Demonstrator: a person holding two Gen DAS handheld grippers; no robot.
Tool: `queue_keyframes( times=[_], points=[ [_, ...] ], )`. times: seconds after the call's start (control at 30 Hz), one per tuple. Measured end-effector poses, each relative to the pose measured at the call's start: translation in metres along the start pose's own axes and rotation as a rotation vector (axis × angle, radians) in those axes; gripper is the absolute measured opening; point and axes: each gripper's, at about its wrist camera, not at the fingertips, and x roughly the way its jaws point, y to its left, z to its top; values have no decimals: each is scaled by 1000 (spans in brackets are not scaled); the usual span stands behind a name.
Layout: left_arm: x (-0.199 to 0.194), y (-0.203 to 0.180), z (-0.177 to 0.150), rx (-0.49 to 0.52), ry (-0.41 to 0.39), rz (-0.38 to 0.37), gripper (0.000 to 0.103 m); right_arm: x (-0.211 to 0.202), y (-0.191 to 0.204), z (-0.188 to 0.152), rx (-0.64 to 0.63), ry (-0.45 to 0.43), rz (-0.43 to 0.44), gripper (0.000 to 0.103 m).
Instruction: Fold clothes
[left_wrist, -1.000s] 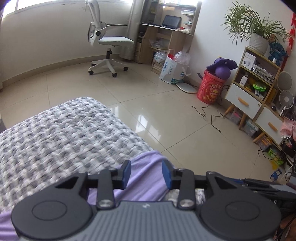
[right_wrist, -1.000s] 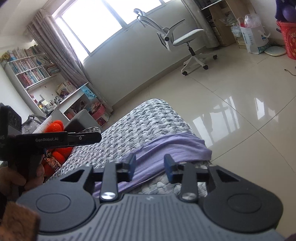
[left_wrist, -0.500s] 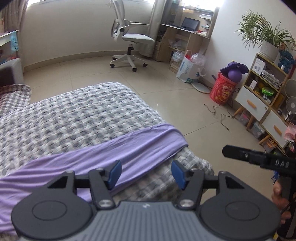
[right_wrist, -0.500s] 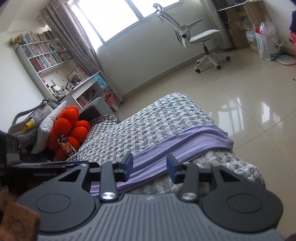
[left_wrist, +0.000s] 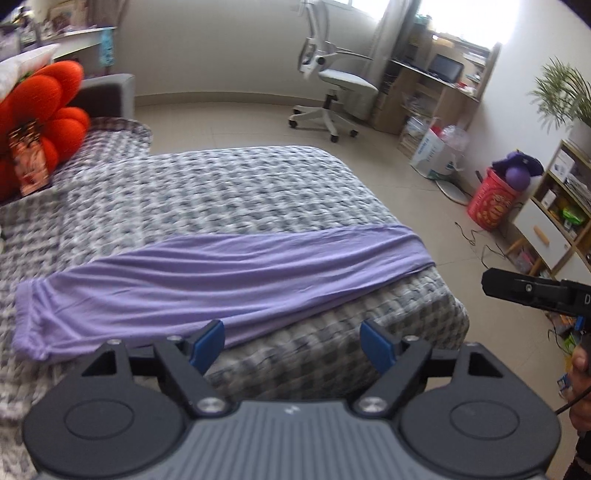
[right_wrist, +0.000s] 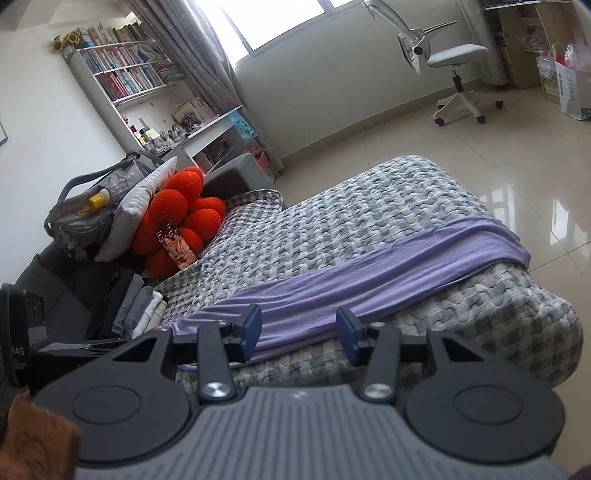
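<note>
A lilac garment lies folded into a long strip across the grey chequered bed cover, one end at the bed's near corner. The same lilac garment runs diagonally in the right wrist view. My left gripper hovers in front of the strip's near edge, its jaws opening wide with nothing between them. My right gripper is also pulled back from the cloth, its jaws opening, and nothing is held. The right gripper's body shows at the right edge of the left wrist view.
An orange flower cushion, a pillow and a bag sit at the bed's head. A stack of folded clothes lies at the left. A white office chair, a red bucket and shelves stand on the tiled floor beyond.
Both grippers have drawn back from the lilac garment and their jaws have widened. The whole strip now lies free on the bed, where earlier only its end showed between the fingers.
</note>
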Motion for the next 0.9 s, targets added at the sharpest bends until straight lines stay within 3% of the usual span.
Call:
queue_keyframes(
  times=[0.3, 0.53, 0.73, 0.9],
  points=[
    [-37, 94, -20, -175, -68, 60, 81, 36, 52, -3, -55, 74, 68, 50],
    [-51, 168, -38, -334, -157, 191, 80, 93, 82, -3, -108, 155, 101, 50],
    [-36, 225, -56, -503, -174, 211, 69, 152, 101, -7, -176, 259, 116, 50],
    [0, 250, -64, -583, -135, 191, 60, 199, 115, -12, -227, 339, 122, 50]
  ],
)
